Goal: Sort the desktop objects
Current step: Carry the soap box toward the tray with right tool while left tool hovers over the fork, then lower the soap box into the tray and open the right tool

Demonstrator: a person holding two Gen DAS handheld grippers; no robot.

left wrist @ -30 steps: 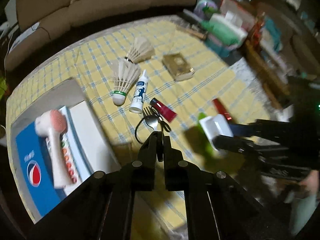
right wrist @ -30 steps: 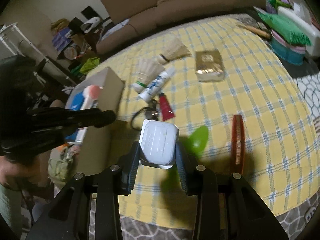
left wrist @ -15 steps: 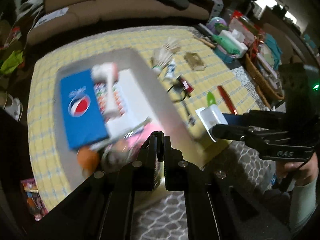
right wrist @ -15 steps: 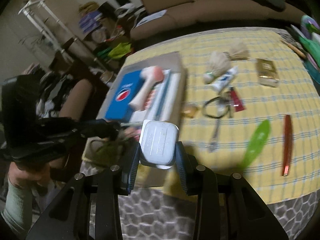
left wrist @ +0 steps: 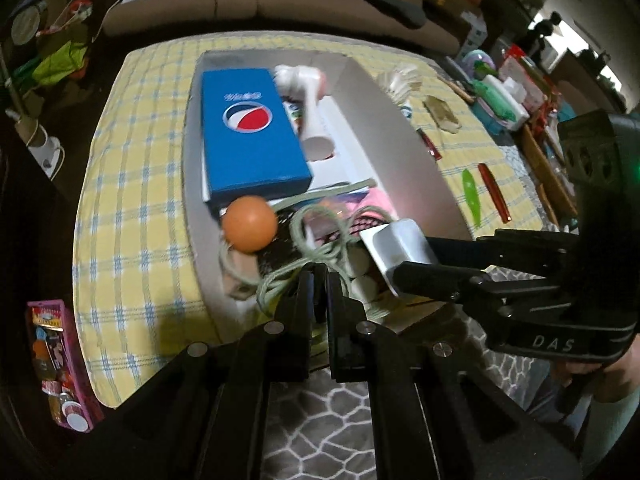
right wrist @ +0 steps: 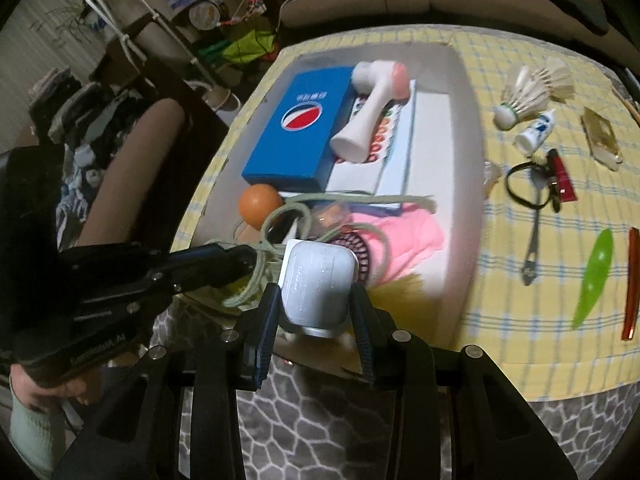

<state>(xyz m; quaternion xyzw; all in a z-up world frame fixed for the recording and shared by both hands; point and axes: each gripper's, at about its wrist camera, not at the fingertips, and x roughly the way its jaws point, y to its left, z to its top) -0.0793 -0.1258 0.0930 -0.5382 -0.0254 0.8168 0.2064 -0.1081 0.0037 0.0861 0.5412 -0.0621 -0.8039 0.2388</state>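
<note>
Both claws, formerly over tablecloth, overhang box [right wrist: 464, 128].

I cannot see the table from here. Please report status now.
Right gripper shut on white case, above near end of cardboard box. Left gripper shut, empty. Green cord and orange ball crowd that end.

Behind the right gripper [right wrist: 316, 300], its white rounded plastic case [right wrist: 318, 280] hides the near end of the grey cardboard box [right wrist: 464, 128]. The pale green cord [left wrist: 316, 248] passes under the left gripper [left wrist: 320, 280], so its end is not visible. The pink cloth [right wrist: 408, 236] is partly covered. The white handheld brush [left wrist: 308, 92] is blurred in the left view.
</note>
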